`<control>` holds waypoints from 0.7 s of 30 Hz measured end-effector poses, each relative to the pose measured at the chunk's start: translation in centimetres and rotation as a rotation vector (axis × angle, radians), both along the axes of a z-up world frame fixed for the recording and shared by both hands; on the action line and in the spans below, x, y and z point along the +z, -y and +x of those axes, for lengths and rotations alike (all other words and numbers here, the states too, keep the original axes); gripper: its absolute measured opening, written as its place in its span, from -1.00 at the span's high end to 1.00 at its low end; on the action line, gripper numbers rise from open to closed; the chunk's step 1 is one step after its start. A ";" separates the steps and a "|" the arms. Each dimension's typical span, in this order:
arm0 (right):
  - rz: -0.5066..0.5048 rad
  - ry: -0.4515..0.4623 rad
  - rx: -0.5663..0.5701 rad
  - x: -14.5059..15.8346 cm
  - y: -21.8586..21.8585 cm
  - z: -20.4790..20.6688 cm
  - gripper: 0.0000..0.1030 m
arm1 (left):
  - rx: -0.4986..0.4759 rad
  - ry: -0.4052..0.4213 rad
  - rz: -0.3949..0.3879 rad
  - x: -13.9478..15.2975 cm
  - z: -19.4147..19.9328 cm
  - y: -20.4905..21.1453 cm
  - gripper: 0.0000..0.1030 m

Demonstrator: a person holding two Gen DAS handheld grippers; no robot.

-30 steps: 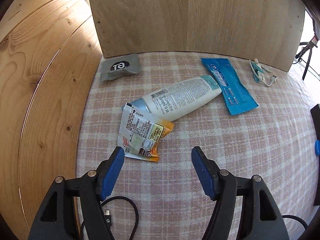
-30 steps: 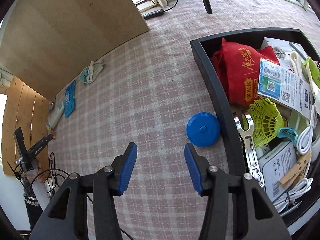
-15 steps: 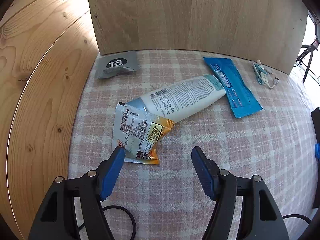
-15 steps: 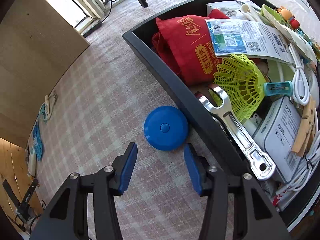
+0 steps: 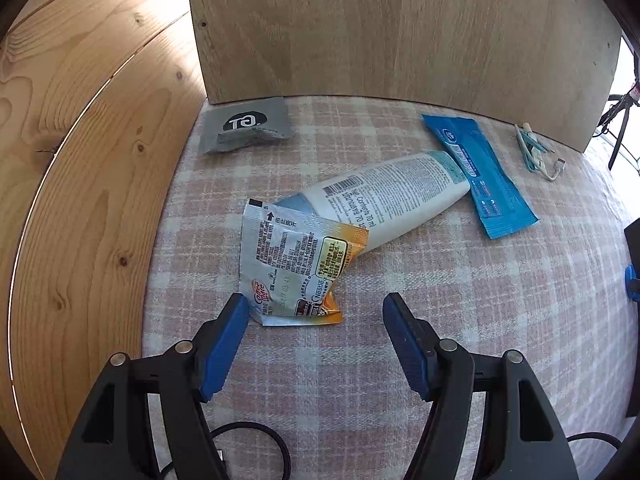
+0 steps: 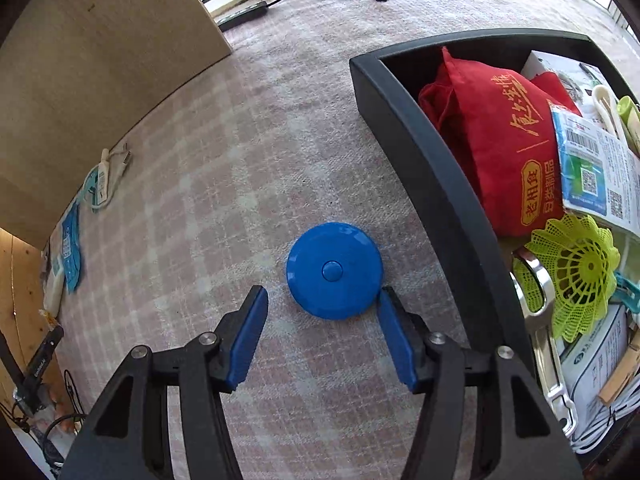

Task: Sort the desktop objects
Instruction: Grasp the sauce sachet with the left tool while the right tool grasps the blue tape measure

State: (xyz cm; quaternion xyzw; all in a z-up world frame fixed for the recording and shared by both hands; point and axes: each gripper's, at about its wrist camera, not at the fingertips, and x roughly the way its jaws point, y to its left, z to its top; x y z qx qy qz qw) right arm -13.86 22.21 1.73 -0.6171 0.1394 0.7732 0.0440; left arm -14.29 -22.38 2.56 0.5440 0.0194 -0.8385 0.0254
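Beside the black rectangular bin, already heaped with a red cloth bag, a yellow-green plastic shuttlecock and a chrome wrench, the round blue plastic disc lies flat on the checked pink tablecloth. The right gripper stands wide open, its right pad touching or nearly touching the disc's edge. Closing off-centre could squirt the low, smooth disc sideways against the bin wall. The left gripper, also wide open, hovers at the crumpled silver-and-orange sachet, which overlaps the white plastic tube; a pinch may drag both or merely crease the foil. Whether either pad truly touches its target is hard to tell. The bin's far side is cut off.
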 end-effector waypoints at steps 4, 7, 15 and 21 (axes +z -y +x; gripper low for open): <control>0.035 -0.008 0.048 0.0 1.0 -1.1 -0.10 | -0.004 0.000 -0.015 -0.3 -0.3 0.5 -0.31; 0.039 -0.004 0.081 0.0 1.3 -2.0 -0.10 | -0.004 0.005 -0.023 -0.7 -0.8 1.0 -0.31; 0.058 -0.019 0.156 0.1 2.3 -3.8 0.04 | 0.004 -0.012 0.008 -0.7 -3.0 2.0 -0.15; 0.038 -0.028 0.214 0.3 2.8 -3.6 0.05 | 0.009 -0.013 0.006 -0.4 -1.9 2.7 0.34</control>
